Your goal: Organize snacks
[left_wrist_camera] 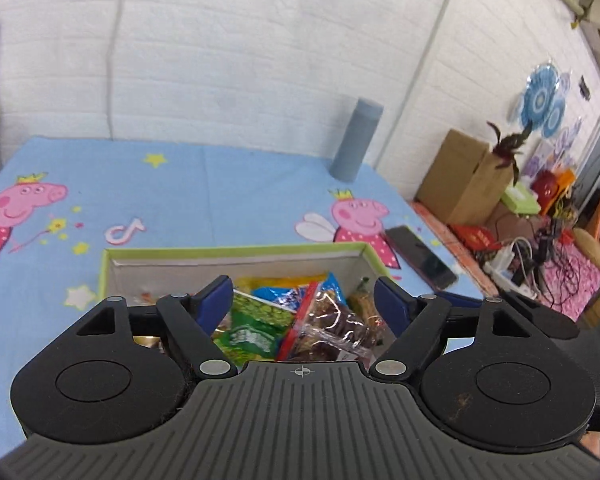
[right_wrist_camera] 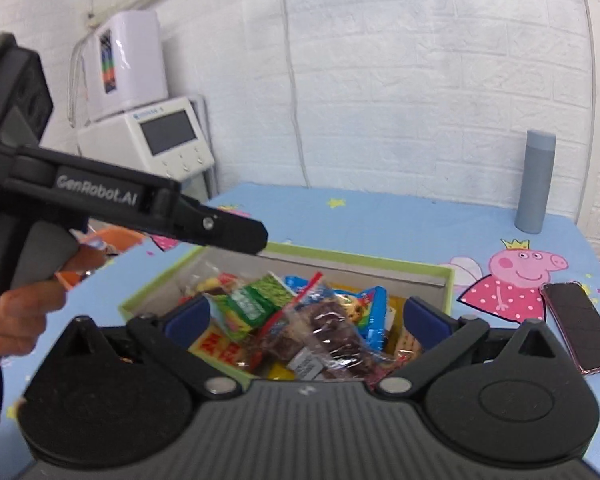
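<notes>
Both grippers hang above the green-rimmed box (left_wrist_camera: 236, 251), and the snacks (left_wrist_camera: 300, 320) are piled inside it: a green packet (right_wrist_camera: 252, 306), a clear bag of dark pieces (right_wrist_camera: 332, 340), blue wrappers. The left gripper (left_wrist_camera: 302, 300) has its jaws spread wide with nothing between them; the right gripper (right_wrist_camera: 306, 320) is wide and empty too. No loose snack shows on the blue cartoon tablecloth (left_wrist_camera: 204, 192), so I judge the tidying near done, maybe finished. Only the right wrist view shows the person's hand (right_wrist_camera: 16, 320) on the left tool and the white appliances (right_wrist_camera: 148, 120). Only the left shows the cardboard carton (left_wrist_camera: 460, 176) and cable clutter. Both catch the phone (right_wrist_camera: 580, 328) and grey bottle (left_wrist_camera: 356, 140).
</notes>
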Available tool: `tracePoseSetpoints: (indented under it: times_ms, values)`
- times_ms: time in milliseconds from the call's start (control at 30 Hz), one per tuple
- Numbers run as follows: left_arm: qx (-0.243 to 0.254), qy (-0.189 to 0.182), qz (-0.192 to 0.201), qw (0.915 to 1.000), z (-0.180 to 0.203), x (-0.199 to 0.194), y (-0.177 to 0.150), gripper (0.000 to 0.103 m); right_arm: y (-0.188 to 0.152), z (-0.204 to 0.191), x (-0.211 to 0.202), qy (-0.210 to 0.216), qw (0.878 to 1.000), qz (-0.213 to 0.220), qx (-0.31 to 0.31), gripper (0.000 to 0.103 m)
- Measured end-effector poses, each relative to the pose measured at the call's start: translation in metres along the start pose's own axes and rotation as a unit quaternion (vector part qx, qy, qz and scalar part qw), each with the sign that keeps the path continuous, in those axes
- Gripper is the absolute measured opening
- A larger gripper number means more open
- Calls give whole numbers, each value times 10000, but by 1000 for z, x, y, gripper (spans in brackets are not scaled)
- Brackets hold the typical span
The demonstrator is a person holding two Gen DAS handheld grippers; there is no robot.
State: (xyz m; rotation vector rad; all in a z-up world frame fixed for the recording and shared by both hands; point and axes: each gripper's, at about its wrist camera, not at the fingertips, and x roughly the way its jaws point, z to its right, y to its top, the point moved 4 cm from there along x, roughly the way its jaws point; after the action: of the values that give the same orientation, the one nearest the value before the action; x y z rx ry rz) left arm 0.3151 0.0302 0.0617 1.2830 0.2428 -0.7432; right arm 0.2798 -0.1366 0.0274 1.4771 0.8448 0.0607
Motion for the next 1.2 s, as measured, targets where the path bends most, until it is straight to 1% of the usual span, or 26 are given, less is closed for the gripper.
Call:
tracePoseSetpoints:
  times_ms: [133,200,233,333,433,467,500,533,600,633,700,733,767,800,833,867,900,967,1033,1200]
  values:
    - [19,237,200,9995,-15,-34,-11,76,-14,-27,-22,304,9995,44,-63,102]
    - [49,375,210,9991,-23,-50,-25,78,-24,-44,-25,544,9985,-65,-94,102]
    - [58,442,187,9988,-28,-56,-33,80,-30,-54,-24,649,9977,-151,-110,102]
    - [97,657,-11,9978,-45,-66,-62,82,-48,-80,-12,854,9950,-473,-208,102]
    - [12,946,-415,9947,-74,-59,-93,81,-65,-102,14,1085,9898,-920,-113,102]
    - [-93,1011,-590,9931,-86,-54,-102,80,-69,-108,23,1179,9873,-1060,-52,102]
    - [-204,1004,-733,9920,-97,-49,-110,76,-72,-114,32,1266,9848,-1186,1,102]
    - [-325,953,-859,9912,-107,-45,-116,75,-73,-119,40,1331,9828,-1283,35,102]
    - [-587,786,-1064,9895,-124,-36,-125,73,-74,-131,60,1450,9779,-1502,78,102]
    - [-721,705,-1147,9883,-130,-31,-128,69,-75,-135,69,1486,9754,-1625,101,102]
    - [-932,508,-1304,9858,-143,-25,-133,64,-77,-141,88,1418,9726,-1836,165,102]
    - [-954,417,-1243,9868,-144,-25,-134,60,-78,-144,95,1385,9716,-1909,192,102]
    - [-896,337,-1237,9877,-143,-25,-135,54,-80,-146,100,1370,9711,-1946,207,102]
    - [-871,195,-1221,9885,-140,-25,-135,37,-80,-149,102,1381,9707,-1953,214,102]
    - [-910,17,-1235,9882,-138,-25,-134,28,-80,-153,103,1382,9710,-1937,220,102]
    - [-880,52,-1211,9887,-136,-27,-133,28,-79,-155,103,1321,9727,-1895,213,102]
    - [-817,129,-1195,9894,-132,-27,-131,27,-78,-156,100,1326,9740,-1825,214,102]
    - [-817,154,-1164,9897,-127,-29,-129,26,-75,-155,96,1372,9743,-1753,332,102]
    - [-851,143,-1172,9894,-120,-31,-127,25,-74,-153,89,1347,9754,-1691,421,102]
    - [-664,34,-1127,9914,-83,-34,-124,25,-74,-137,58,1176,9809,-1447,545,102]
